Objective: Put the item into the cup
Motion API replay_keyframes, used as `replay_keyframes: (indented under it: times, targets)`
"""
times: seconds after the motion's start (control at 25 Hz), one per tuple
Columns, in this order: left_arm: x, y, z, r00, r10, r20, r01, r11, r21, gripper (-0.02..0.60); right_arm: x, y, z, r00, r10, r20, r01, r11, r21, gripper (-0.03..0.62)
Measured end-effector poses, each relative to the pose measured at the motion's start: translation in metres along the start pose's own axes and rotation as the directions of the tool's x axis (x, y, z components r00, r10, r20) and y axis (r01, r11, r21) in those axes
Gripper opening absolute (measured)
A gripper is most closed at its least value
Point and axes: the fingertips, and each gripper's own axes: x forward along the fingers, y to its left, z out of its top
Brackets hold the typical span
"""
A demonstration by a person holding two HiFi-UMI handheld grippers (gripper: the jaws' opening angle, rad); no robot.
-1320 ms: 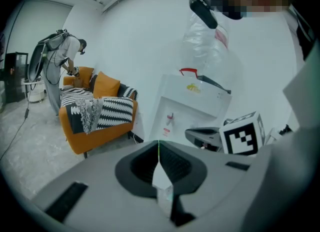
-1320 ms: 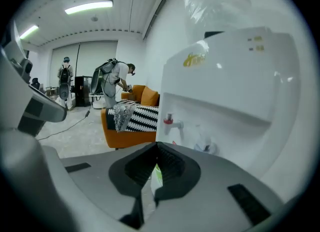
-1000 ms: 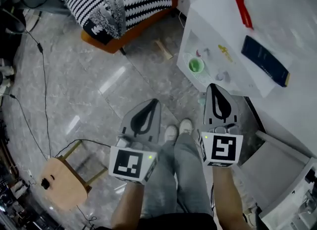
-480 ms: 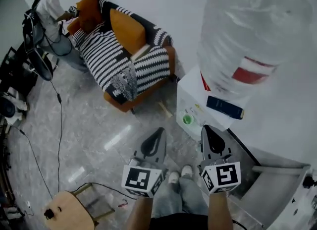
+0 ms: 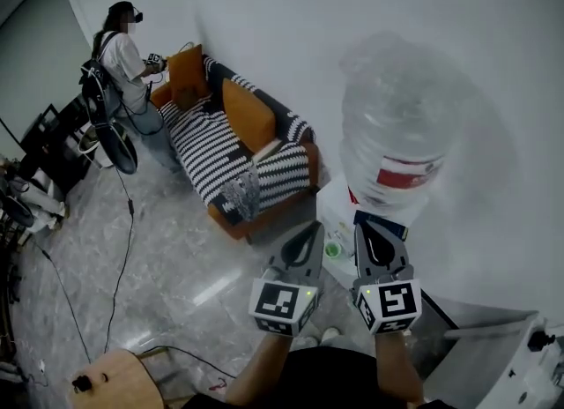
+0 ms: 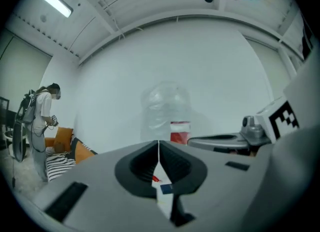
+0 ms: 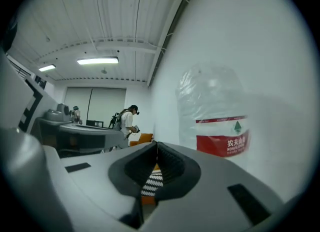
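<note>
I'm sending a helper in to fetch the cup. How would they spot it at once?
Find the big clear water bottle with the red label, standing beside the striped sofa. On the white stand below it sits the cup: small, round and the only green thing there.

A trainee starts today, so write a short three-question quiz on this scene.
1. True or false: the left gripper and the right gripper both have their fingers shut, with nothing between them.
2. The label on the bottle is mainly: A blue, B red, C yellow.
3. Short answer: what colour is the cup?

Key: 1 true; 2 B; 3 green.
</note>
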Motion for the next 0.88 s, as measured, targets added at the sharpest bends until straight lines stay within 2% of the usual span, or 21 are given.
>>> replay_keyframes:
  times: [0.16,0.24,0.32,0.4,0.6,0.88]
  targets:
    - [0.010,-0.013,0.000,1.000,0.014,-0.003,-0.014,0.999,-0.050,0.014,0.000,-0.008,-0.016,0.995,0.069,-0.069,-0.063,0.994,0.090,0.011]
    - [0.016,-0.016,0.002,0.999,0.054,0.003,-0.054,0.997,-0.056,0.014,0.002,-0.020,0.002,0.994,0.103,-0.031,-0.100,0.990,0.095,0.011]
    - [0.025,-0.019,-0.001,0.995,0.093,-0.026,-0.094,0.994,-0.049,0.012,-0.002,-0.025,0.021,0.992,0.128,0.018,-0.129,0.990,0.064,0.010]
    - [0.032,-0.021,-0.004,0.993,0.111,-0.042,-0.113,0.992,-0.053,0.012,-0.004,-0.026,0.024,0.989,0.143,0.028,-0.144,0.989,0.044,0.010]
    - [0.049,-0.030,-0.001,0.996,0.087,-0.021,-0.087,0.996,-0.015,0.012,0.002,-0.032,0.002,0.988,0.152,-0.003,-0.151,0.986,0.065,0.010]
    - [0.058,-0.047,-0.003,0.997,0.072,-0.028,-0.072,0.997,-0.011,0.012,0.000,-0.051,0.002,0.991,0.130,0.013,-0.131,0.990,0.054,0.010]
